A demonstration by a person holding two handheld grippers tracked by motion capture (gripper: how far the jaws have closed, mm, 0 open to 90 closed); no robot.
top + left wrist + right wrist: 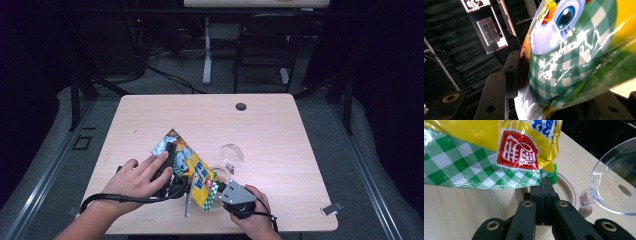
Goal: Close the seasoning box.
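Partly hidden behind a glossy yellow snack bag (192, 172) with green-checked edge and red Chinese-character label, a beige lidded jar (567, 192) sits on the wooden worktop (280, 130). Left gripper (167, 167) fingers clamp the bag's upper part; right gripper (543, 191) fingers pinch its lower edge tight.

Table (280, 125): light wood top, round cable hole (241, 106) near far edge.
Floor (60, 150): grey carpet, metal rails along both sides.
Chair (265, 45): black, folding, behind the table.
Second table: white leg (207, 50), pale top at far wall.
Cables (165, 75): black, loose on floor.
Walls: black curtains.
Light: dim room, tabletop lit.
Screens (490, 31): two, glowing, in the dark.
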